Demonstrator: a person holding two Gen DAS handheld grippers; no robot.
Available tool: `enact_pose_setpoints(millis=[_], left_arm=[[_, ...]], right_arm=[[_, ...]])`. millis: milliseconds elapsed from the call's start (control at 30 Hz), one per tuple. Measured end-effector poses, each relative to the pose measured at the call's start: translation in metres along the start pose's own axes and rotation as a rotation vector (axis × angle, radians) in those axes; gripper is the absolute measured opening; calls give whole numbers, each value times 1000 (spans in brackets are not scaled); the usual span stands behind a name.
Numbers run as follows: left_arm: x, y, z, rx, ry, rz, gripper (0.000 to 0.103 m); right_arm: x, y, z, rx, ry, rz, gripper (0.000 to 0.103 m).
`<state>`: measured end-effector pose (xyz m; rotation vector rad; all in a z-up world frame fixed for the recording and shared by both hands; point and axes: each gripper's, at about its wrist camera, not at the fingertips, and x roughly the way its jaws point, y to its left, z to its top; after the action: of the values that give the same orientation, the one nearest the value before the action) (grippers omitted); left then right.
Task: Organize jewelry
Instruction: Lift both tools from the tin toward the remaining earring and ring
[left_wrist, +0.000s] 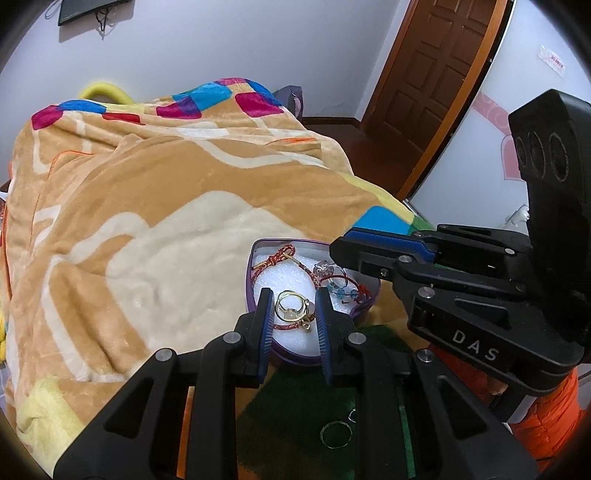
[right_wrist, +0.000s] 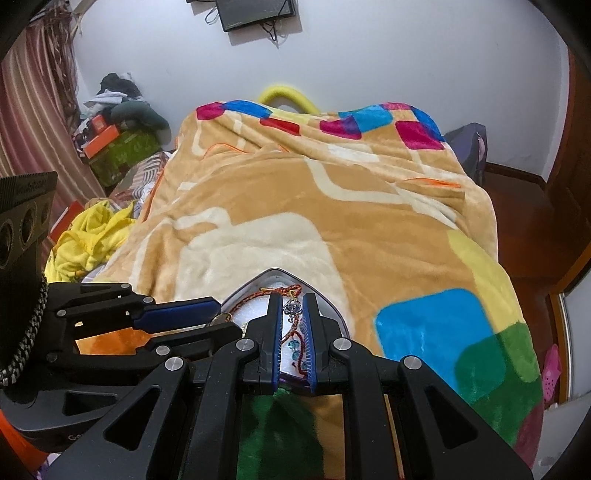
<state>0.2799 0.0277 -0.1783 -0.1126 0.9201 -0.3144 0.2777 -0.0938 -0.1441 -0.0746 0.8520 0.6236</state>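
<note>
A purple heart-shaped tin (left_wrist: 255, 258) with white foam lining sits on the blanket and holds red cord bracelets (left_wrist: 282, 255), a gold ring (left_wrist: 291, 305) and a blue beaded piece (left_wrist: 341, 290). My left gripper (left_wrist: 293, 308) is open above the tin, its fingers on either side of the gold ring without gripping it. My right gripper (right_wrist: 293, 314) is slightly open over the tin (right_wrist: 334, 319), with a silver charm (right_wrist: 293, 308) and red cord between its fingers. The right gripper also shows in the left wrist view (left_wrist: 354, 253).
The tin rests on a bed covered by a tan patterned blanket (left_wrist: 166, 206). Thin wire hoops (left_wrist: 336, 435) lie on a green patch under my left gripper. A wooden door (left_wrist: 428, 74) is at the right. Clothes and boxes (right_wrist: 118, 140) are piled left of the bed.
</note>
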Motion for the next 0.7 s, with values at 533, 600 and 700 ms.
enact_pose_setpoints(millis=[533, 600, 700], left_arm=[[-31, -4, 2, 9, -46, 24, 35], [-41, -7, 2, 16, -63, 34, 37], [-55, -9, 1, 20, -83, 42, 41]], right_arm=[[-25, 4, 2, -20, -37, -42, 22], [-31, 7, 2, -33, -52, -58, 23], [-45, 11, 2, -44, -79, -69, 25]])
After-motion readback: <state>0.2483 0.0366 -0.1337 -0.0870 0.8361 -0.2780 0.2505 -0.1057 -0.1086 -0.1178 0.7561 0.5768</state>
